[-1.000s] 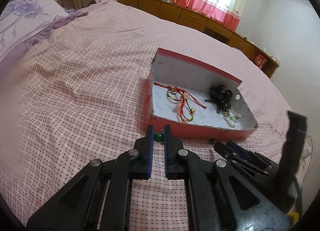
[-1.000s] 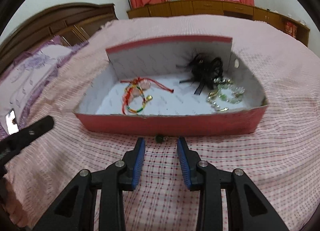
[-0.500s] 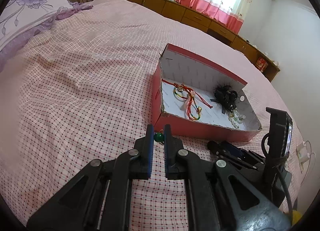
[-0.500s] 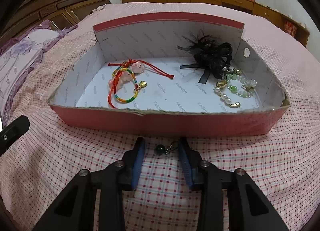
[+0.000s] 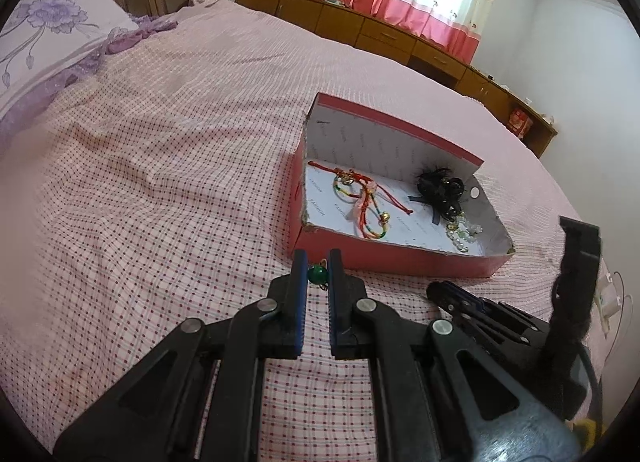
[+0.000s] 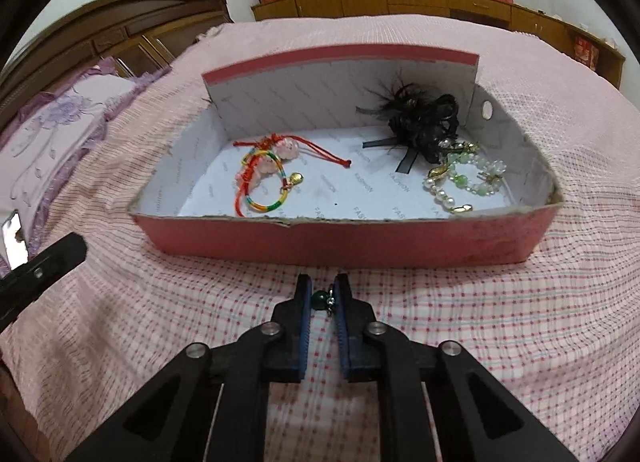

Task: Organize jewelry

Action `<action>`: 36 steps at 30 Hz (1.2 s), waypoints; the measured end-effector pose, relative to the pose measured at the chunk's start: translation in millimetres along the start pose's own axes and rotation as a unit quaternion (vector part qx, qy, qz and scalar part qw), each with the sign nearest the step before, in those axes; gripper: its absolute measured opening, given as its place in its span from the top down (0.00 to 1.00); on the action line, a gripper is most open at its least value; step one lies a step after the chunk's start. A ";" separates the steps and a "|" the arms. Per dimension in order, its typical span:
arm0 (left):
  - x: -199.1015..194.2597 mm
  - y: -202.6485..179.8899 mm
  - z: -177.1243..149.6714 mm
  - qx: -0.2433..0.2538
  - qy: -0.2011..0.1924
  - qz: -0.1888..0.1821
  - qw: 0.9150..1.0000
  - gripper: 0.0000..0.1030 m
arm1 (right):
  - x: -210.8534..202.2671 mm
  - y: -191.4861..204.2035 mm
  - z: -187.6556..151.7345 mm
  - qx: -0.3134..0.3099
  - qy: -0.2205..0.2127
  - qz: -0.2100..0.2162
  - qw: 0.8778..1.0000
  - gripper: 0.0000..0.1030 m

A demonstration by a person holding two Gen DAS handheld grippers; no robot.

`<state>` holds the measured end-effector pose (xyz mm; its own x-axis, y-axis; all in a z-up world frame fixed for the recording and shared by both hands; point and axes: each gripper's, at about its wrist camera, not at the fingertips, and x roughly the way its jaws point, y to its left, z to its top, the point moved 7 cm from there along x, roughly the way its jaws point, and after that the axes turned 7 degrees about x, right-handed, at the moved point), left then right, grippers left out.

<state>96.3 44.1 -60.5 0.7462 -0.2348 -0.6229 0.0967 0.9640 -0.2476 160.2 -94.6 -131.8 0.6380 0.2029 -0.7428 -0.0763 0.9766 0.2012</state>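
Left claw [image 5: 318,273]: clamped on a green bead earring [image 5: 317,274].
Right claw [image 6: 322,299]: jaws just closed on a second green earring [image 6: 320,298] (above bedspread).
Red box [image 6: 344,240]: bracelets, hairpiece stowed.
Remaining: both earrings.

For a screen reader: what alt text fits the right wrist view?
The right gripper pinches a green bead earring on a pink checked bedspread, before an open red box holding bracelets.

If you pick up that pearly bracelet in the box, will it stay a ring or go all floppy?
Probably floppy: the bracelet is small beads on a string, lying in a loose, uneven loop. It looks light. The smooth round beads might slip from a claw.
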 end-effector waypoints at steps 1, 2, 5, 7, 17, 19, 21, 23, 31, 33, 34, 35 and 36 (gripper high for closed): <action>-0.9 -1.1 0.7 0.002 -0.001 0.000 1.000 1.00 | -5.2 -1.1 -0.6 0.000 -0.003 0.002 1.000 0.87; -2.6 -3.2 1.4 0.005 -0.002 0.000 1.000 1.00 | -9.9 -2.3 -0.7 0.000 -0.006 0.004 1.000 0.87; -6.6 -10.0 2.6 0.012 -0.005 -0.002 1.000 1.00 | -25.3 -6.8 0.0 0.002 -0.017 0.012 1.000 0.87; -10.0 -16.4 3.4 0.019 -0.007 -0.003 1.000 1.00 | -37.3 -9.5 0.8 0.002 -0.027 0.015 1.000 0.87; -19.4 -45.9 13.7 0.051 -0.023 -0.009 0.998 1.00 | -85.2 -27.0 8.5 0.012 -0.071 0.028 0.997 0.87; -20.1 -51.2 17.8 0.058 -0.027 -0.009 0.998 1.00 | -93.3 -29.6 13.7 0.012 -0.082 0.031 0.996 0.87; -20.2 -55.8 22.9 0.064 -0.032 -0.011 0.997 1.00 | -98.6 -31.0 19.0 0.011 -0.092 0.030 0.995 0.87; -19.1 -60.5 28.5 0.069 -0.038 -0.011 0.997 1.00 | -105.1 -31.8 26.4 0.008 -0.107 0.031 0.994 0.87; -7.3 -74.8 53.0 0.098 -0.068 -0.009 0.993 0.99 | -111.9 -29.1 53.4 -0.005 -0.150 0.027 0.988 0.87; -2.6 -76.5 57.8 0.102 -0.073 -0.008 0.992 0.99 | -110.2 -28.3 59.1 -0.007 -0.157 0.026 0.987 0.87; 0.8 -77.3 60.1 0.103 -0.076 -0.008 0.992 0.99 | -107.5 -27.9 63.2 -0.008 -0.161 0.026 0.987 0.87; 4.1 -77.5 62.1 0.103 -0.079 -0.009 0.991 0.99 | -105.0 -27.7 66.0 -0.009 -0.163 0.027 0.986 0.87; 6.7 -77.3 63.1 0.103 -0.081 -0.009 0.991 0.99 | -102.8 -27.6 68.2 -0.010 -0.165 0.027 0.986 0.87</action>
<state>135.4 -24.2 1.3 0.8375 -0.2449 -0.4885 0.2308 0.9688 -0.0899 149.0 -147.3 -17.4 0.8466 0.2230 -0.4833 -0.1293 0.9670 0.2197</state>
